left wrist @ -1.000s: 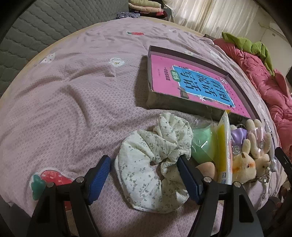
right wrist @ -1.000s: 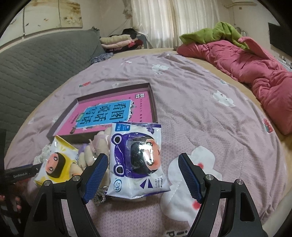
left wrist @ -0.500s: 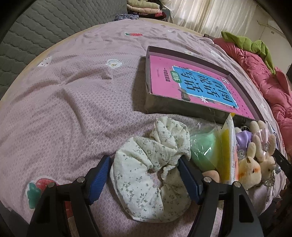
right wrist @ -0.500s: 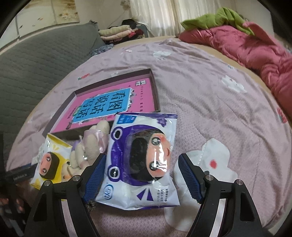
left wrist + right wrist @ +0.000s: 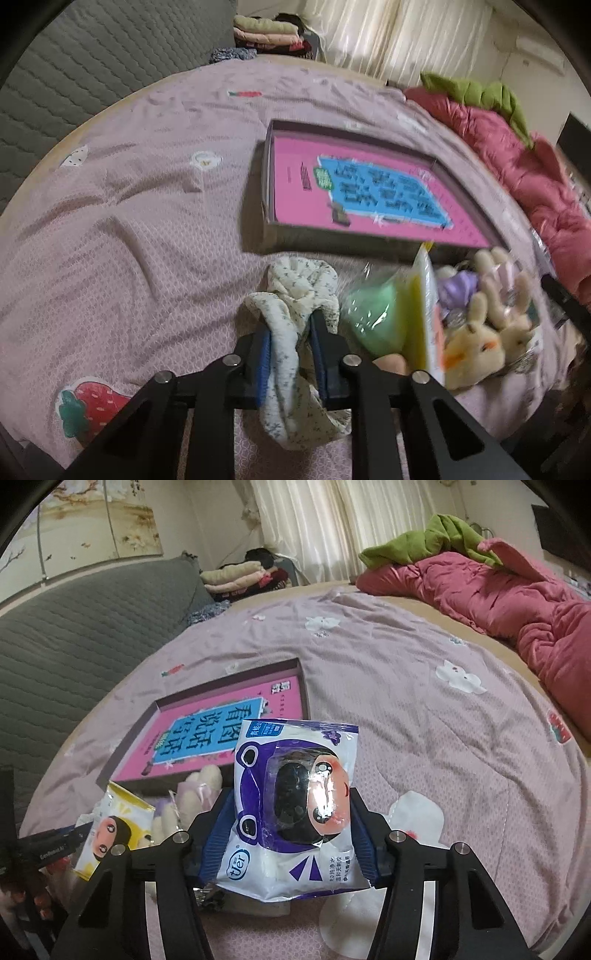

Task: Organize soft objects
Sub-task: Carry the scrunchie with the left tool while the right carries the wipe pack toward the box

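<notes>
My left gripper (image 5: 290, 334) is shut on a cream floral scrunchie (image 5: 295, 314), bunched between the blue pads on the bed. Just right of it lie a green packet (image 5: 376, 314), a yellow wipes pack (image 5: 424, 295) and plush bunnies (image 5: 476, 332). My right gripper (image 5: 291, 812) is shut on a purple and white wipes pack (image 5: 295, 797) and holds it lifted off the bed. The yellow wipes pack (image 5: 110, 827) and plush toys (image 5: 199, 782) lie to its left. A shallow box with a pink book (image 5: 221, 734) sits behind them; it also shows in the left wrist view (image 5: 369, 192).
A lilac patterned bedspread (image 5: 424, 720) covers the bed. A red quilt (image 5: 517, 602) with a green cloth (image 5: 436, 539) lies along the right edge. A grey padded headboard (image 5: 74, 627) is at left, folded clothes (image 5: 240, 576) behind it.
My left gripper closed on the scrunchie and bunched it up. My right gripper closed on the purple wipes pack and raised it off the bed.
</notes>
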A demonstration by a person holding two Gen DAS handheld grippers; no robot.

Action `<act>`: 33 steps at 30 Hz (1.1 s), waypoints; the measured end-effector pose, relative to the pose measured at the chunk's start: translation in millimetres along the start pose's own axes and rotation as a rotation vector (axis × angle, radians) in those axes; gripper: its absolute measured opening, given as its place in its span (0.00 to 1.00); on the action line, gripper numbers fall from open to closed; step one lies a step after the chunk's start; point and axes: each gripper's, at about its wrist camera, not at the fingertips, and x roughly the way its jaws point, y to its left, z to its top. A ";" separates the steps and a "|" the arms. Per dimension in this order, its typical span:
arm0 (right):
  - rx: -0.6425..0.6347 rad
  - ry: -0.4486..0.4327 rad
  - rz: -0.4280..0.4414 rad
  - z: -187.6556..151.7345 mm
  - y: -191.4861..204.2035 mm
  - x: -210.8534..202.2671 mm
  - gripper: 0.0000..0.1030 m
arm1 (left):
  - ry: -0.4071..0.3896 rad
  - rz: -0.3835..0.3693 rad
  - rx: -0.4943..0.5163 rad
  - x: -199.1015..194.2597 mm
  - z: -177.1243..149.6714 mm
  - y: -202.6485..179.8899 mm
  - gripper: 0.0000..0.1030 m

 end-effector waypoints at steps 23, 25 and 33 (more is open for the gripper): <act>-0.083 -0.070 0.025 4.0 25.9 -13.9 0.58 | -0.031 -0.095 -0.045 -11.7 6.8 4.6 0.02; -0.082 -0.080 0.026 4.7 26.8 -15.6 0.58 | -0.049 -0.103 -0.028 -16.0 10.0 0.8 0.01; -0.103 -0.124 0.043 10.4 36.1 -22.7 0.58 | -0.166 -0.122 -0.011 -51.1 34.6 -9.6 0.01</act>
